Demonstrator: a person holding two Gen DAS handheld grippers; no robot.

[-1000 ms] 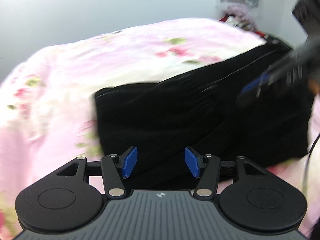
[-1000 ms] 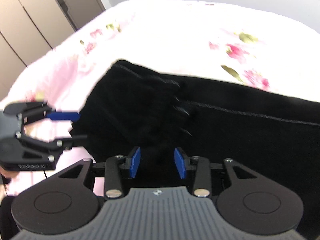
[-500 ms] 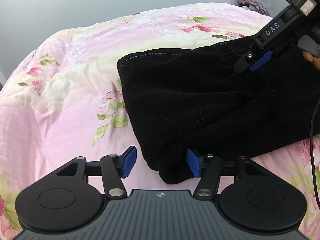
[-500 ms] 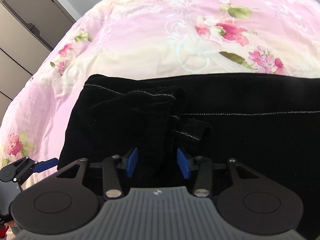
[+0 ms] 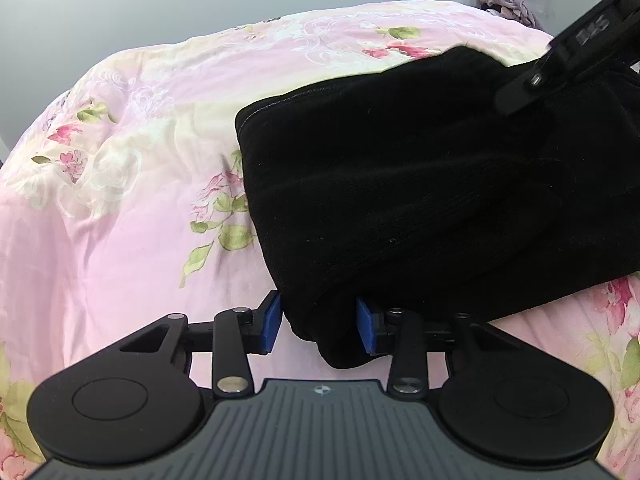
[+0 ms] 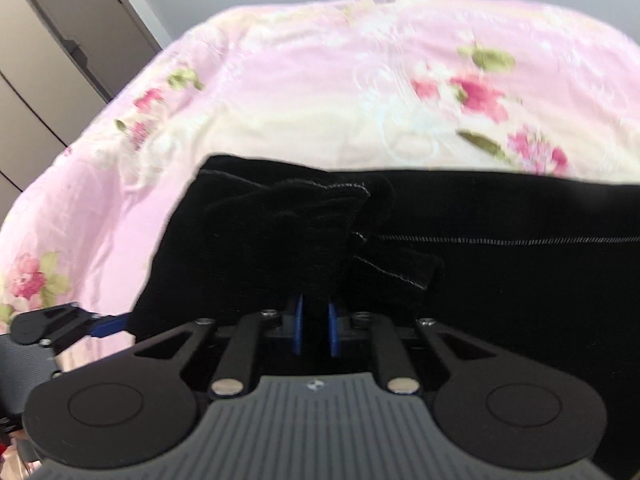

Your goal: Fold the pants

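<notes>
Black pants (image 5: 420, 184) lie folded on a pink flowered bedcover (image 5: 140, 200). My left gripper (image 5: 320, 326) has the pants' near corner between its blue pads; its jaws are closing and both pads touch the fabric. In the right wrist view my right gripper (image 6: 314, 330) is shut on a raised bunch of the pants (image 6: 500, 300) near the stitched hem. The right gripper (image 5: 520, 96) also shows from the left wrist, dug into the cloth at the far right. The left gripper (image 6: 108, 326) appears at the pants' left edge.
The bedcover (image 6: 320, 100) stretches far beyond the pants on the left and behind. Wardrobe doors (image 6: 52, 80) stand past the bed's left side. A heap of clothes (image 5: 506, 0) lies against the grey wall at the back right.
The left jaws have narrowed onto the pants' corner. The right jaws went from open around a fold to shut on it, and that gripper shifted sideways, bunching the cloth.
</notes>
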